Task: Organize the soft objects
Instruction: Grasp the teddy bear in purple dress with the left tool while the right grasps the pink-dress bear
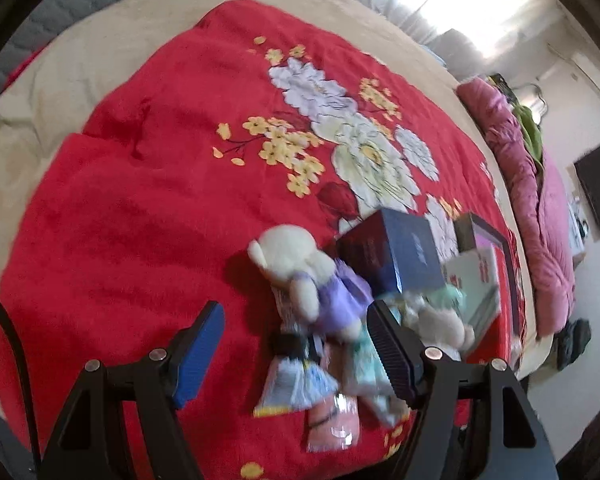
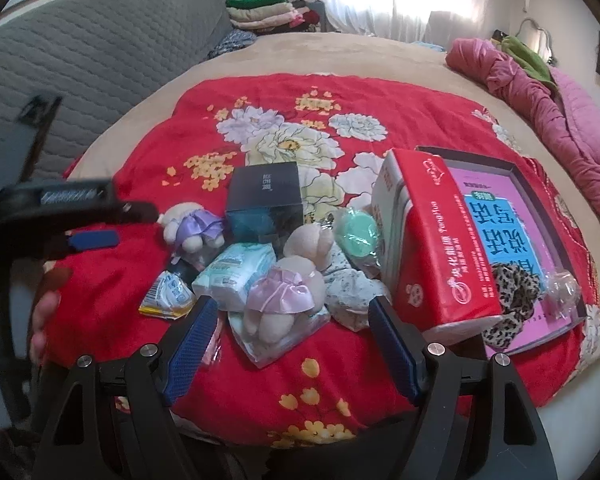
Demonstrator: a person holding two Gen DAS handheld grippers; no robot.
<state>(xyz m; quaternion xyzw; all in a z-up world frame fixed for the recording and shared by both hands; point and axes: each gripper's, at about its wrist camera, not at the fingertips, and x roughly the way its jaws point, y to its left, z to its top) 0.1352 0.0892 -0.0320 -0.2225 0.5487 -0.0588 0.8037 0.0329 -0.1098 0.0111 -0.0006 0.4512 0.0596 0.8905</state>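
Observation:
A cream plush in a purple dress (image 1: 308, 276) (image 2: 192, 228) lies on the red floral blanket (image 1: 140, 220) (image 2: 380, 360). My left gripper (image 1: 296, 316) hangs open just above and in front of it, with nothing between its fingers. In the right wrist view the left gripper's blue pad (image 2: 94, 239) shows to the left of that plush. A second plush in a pink dress (image 2: 284, 292) lies on a clear packet, and my right gripper (image 2: 294, 312) stands open around it without touching. A tissue pack (image 2: 236, 272), a floral cloth bundle (image 2: 352, 292) and a green round puff (image 2: 356, 232) lie close by.
A dark box (image 2: 266, 204) (image 1: 392, 256) stands behind the plushes. A red tissue box (image 2: 424, 240) leans on a tray (image 2: 476, 158) holding a pink book and a leopard scrunchie (image 2: 508, 300). Small packets (image 1: 296, 384) lie near the front. A pink quilt (image 2: 540, 92) is bunched at the right.

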